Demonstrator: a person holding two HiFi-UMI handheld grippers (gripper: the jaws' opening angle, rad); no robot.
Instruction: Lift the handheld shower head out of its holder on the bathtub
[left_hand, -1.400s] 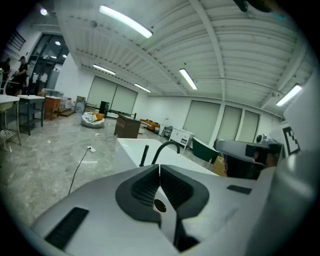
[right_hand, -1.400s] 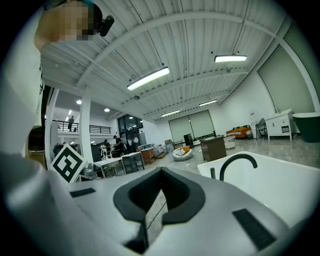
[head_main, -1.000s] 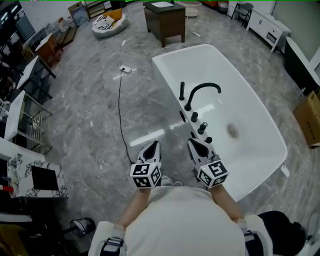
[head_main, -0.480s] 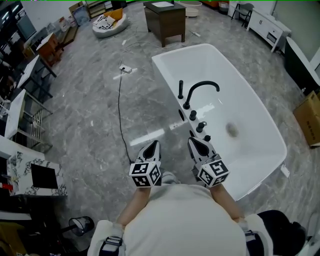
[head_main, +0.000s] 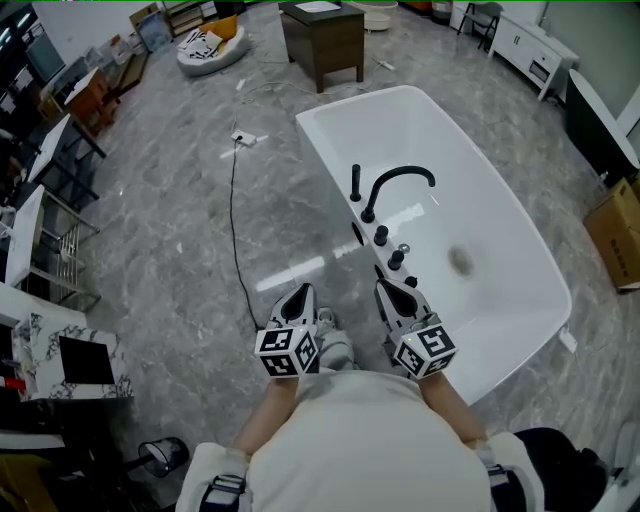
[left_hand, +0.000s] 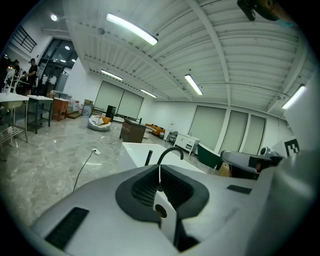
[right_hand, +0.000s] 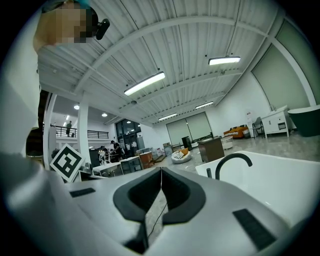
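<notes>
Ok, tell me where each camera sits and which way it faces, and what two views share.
Head view: on the person's head, looking steeply down at the bathtub; shows torso, left gripper, right gripper.
Left gripper view: on the left gripper, facing the faucet along shut jaws; right gripper at right.
Right gripper view: on the right gripper, facing across the bathtub along shut jaws; left gripper at left.
Shared: both gripper views catch the faucet.
</notes>
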